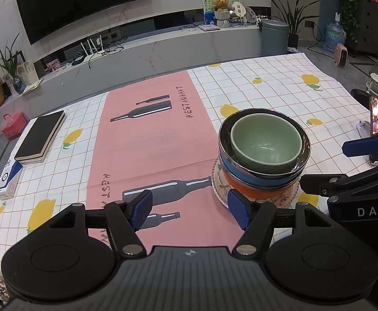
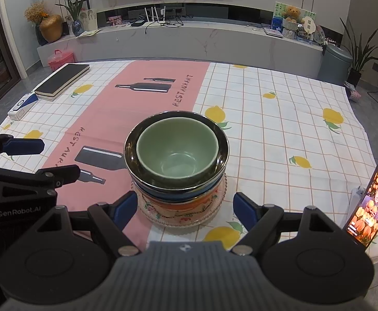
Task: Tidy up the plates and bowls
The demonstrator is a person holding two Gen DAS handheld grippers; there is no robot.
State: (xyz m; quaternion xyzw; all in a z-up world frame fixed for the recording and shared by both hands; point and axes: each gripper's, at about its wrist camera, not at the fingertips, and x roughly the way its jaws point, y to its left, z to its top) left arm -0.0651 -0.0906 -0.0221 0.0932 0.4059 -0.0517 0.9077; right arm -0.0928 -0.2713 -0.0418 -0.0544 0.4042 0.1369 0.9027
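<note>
A pale green ceramic bowl [image 2: 178, 153] sits nested atop silver, blue and orange bowls on a patterned glass plate [image 2: 163, 219], while the left gripper [image 1: 190, 211] and right gripper [image 2: 185, 208] hover released, stacking apparently complete.

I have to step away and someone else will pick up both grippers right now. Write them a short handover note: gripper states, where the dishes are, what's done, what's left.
Left gripper: open, empty, over the pink runner just left of the stack.
Right gripper: open, empty, its fingers either side of the stack's near edge, not gripping it.
Dishes: one stack on the tablecloth. Glass plate at the bottom, then orange bowl, blue bowl, steel bowl, green bowl nested on top.
Done: everything in view is stacked.
Left: no loose plates or bowls visible; probably only check the stack sits level and withdraw.
</note>
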